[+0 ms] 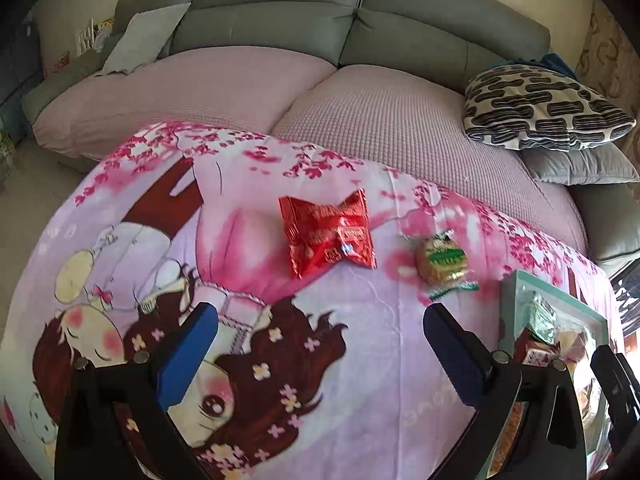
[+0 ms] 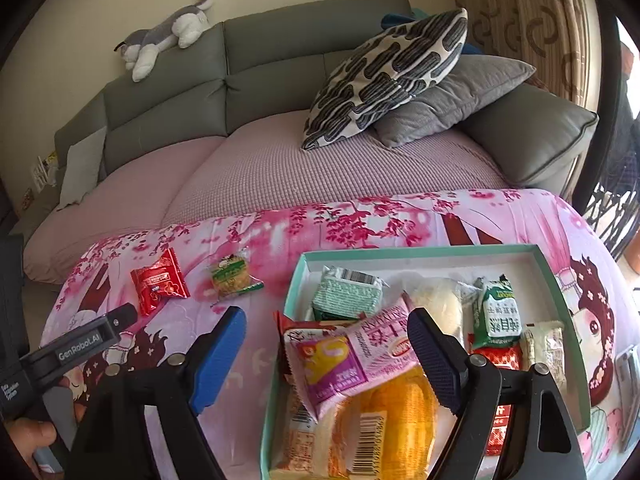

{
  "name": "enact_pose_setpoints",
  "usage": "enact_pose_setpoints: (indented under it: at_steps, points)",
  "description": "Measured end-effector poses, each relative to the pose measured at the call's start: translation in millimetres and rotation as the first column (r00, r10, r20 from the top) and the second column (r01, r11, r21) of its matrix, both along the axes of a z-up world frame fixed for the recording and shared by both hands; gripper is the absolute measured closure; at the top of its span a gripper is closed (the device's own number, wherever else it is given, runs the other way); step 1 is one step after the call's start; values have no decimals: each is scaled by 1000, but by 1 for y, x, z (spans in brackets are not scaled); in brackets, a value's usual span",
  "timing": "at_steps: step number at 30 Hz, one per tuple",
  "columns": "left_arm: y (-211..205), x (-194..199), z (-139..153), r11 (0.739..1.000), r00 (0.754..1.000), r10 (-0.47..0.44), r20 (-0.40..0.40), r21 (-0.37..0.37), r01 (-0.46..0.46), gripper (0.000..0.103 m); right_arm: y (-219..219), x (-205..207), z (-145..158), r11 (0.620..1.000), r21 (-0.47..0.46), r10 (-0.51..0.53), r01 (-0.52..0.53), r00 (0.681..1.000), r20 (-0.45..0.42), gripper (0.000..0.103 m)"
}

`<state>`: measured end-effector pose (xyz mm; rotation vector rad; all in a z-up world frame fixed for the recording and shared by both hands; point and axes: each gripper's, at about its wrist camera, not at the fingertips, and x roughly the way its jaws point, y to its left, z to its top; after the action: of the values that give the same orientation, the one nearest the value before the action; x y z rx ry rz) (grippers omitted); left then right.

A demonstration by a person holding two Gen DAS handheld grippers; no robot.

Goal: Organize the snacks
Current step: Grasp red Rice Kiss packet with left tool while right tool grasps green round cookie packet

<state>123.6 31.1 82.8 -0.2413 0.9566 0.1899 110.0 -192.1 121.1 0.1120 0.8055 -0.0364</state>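
A red snack packet [image 1: 330,234] and a clear-wrapped cookie with green print [image 1: 442,260] lie on the pink cartoon cloth, ahead of my open, empty left gripper [image 1: 320,344]. Both also show in the right wrist view, the red packet [image 2: 158,282] and the cookie [image 2: 232,276], left of a teal-rimmed box [image 2: 420,251] holding several snacks. My right gripper [image 2: 326,350] is open and empty over the box's near left part, above a pink packet [image 2: 352,360] and an orange-yellow packet [image 2: 392,416]. The box [image 1: 560,294] is at the right of the left wrist view.
The cloth-covered table stands against a grey sofa [image 1: 280,28] with pink seat covers. A patterned pillow [image 2: 384,76] and grey cushion [image 2: 452,100] lie at its right end. A plush dog [image 2: 164,36] lies on the backrest. The left gripper's body [image 2: 76,344] shows left.
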Motion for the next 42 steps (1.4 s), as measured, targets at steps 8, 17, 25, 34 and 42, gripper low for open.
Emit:
enact_pose_setpoints:
  at_steps: [8, 17, 25, 34, 42]
  points:
    - [30, 55, -3, 998, 998, -11, -58, -58, 8, 1, 60, 65, -26, 989, 9, 145, -145, 986, -86, 18]
    - [27, 103, -38, 990, 987, -38, -158, -137, 16, 1, 100, 129, -86, 968, -79, 211, -237, 945, -251, 18]
    - [19, 111, -59, 985, 979, -54, -195, -169, 21, 32, 107, 153, -110, 966, -79, 209, -246, 924, -321, 46]
    - [23, 85, -42, 977, 992, -35, -119, -213, 9, 34, 102, 124, -87, 975, 21, 219, -221, 945, -243, 50]
    - [1, 21, 6, 971, 998, -55, 23, -234, 58, 34, 67, 28, -44, 989, 75, 139, -129, 981, -138, 50]
